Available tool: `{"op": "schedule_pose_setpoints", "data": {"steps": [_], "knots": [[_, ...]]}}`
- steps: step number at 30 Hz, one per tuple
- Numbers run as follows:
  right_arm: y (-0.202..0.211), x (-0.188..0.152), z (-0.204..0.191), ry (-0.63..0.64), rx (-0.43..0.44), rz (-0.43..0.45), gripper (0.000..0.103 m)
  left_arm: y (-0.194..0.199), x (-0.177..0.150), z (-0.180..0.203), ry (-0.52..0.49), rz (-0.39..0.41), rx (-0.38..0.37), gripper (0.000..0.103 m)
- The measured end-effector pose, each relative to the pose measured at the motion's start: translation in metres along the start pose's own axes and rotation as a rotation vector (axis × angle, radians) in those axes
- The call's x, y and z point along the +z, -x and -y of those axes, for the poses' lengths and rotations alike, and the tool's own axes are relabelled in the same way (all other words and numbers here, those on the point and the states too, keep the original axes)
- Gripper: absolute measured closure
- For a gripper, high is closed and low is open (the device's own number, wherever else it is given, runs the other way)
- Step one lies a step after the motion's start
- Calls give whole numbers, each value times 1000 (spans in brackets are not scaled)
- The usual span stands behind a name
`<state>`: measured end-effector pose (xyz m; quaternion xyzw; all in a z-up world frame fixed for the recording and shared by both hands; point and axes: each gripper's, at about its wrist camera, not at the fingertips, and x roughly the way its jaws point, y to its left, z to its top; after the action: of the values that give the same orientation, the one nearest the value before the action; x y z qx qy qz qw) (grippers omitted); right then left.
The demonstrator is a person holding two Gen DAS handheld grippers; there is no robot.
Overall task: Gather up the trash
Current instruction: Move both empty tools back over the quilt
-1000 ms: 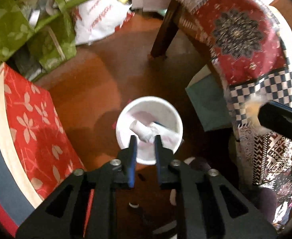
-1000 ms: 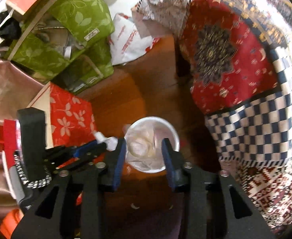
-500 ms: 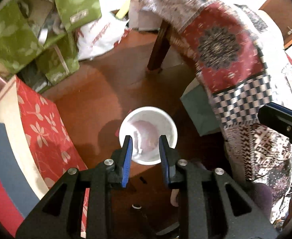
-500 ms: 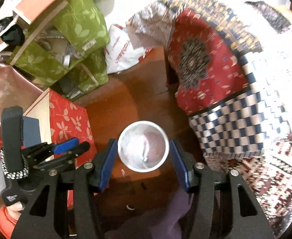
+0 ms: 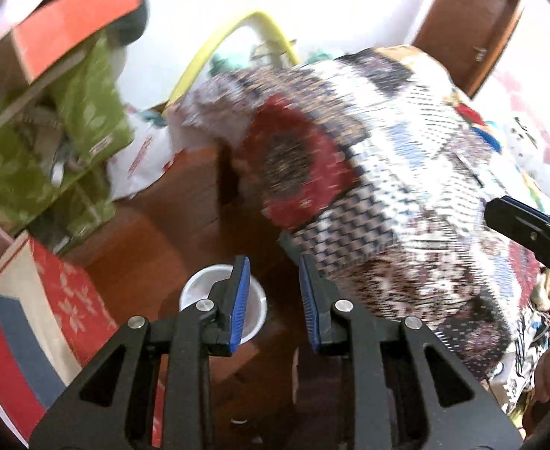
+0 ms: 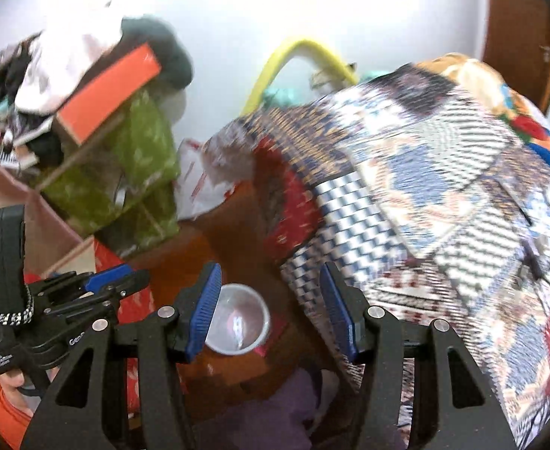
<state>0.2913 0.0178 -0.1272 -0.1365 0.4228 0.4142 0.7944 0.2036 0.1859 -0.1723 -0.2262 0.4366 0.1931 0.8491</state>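
A white round bin (image 5: 203,287) stands on the brown floor, partly behind my left finger; in the right wrist view the bin (image 6: 243,309) shows crumpled paper inside. My left gripper (image 5: 274,298) is open and empty, raised well above the bin. My right gripper (image 6: 271,311) is open wide and empty, also high over the bin. The left gripper shows in the right wrist view (image 6: 119,281) at the left; the right gripper's tip shows in the left wrist view (image 5: 526,225) at the right.
A patchwork quilt (image 5: 387,172) drapes over furniture at the right. A red flowered box (image 5: 65,300) stands left of the bin. Green leaf-print bags (image 6: 125,172), an orange box (image 6: 110,90) and a white plastic bag (image 5: 140,161) pile up at the back left.
The paper held by my left gripper dropped into the bin and its jaws opened. Both grippers have risen and tilted up, so the bin looks smaller and the wall shows.
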Motion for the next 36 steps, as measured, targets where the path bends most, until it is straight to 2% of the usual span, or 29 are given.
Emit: {"op": "schedule_pose_setpoints", "data": {"steps": [3,10,16,23,27,33,36], "knots": [[26,-5,21,-46,-26,54,52,12,4,34,-46,24,-45,71],[79,-28,80,-125,-139,138,52,21,13,120,-180,52,-130,69],[109,-51,144,-235,-206,147,52,8,12,195,-264,36,-212,64],[128,-77,223,-368,-268,132,52,-30,4,281,-358,-28,-285,64],[128,-87,258,-394,-312,104,52,-54,-2,323,-389,-57,-324,64],[119,-108,304,-444,-328,69,51,-102,-9,379,-440,-137,-360,64],[108,-113,322,-448,-340,46,51,-134,-10,401,-462,-174,-340,54]]}}
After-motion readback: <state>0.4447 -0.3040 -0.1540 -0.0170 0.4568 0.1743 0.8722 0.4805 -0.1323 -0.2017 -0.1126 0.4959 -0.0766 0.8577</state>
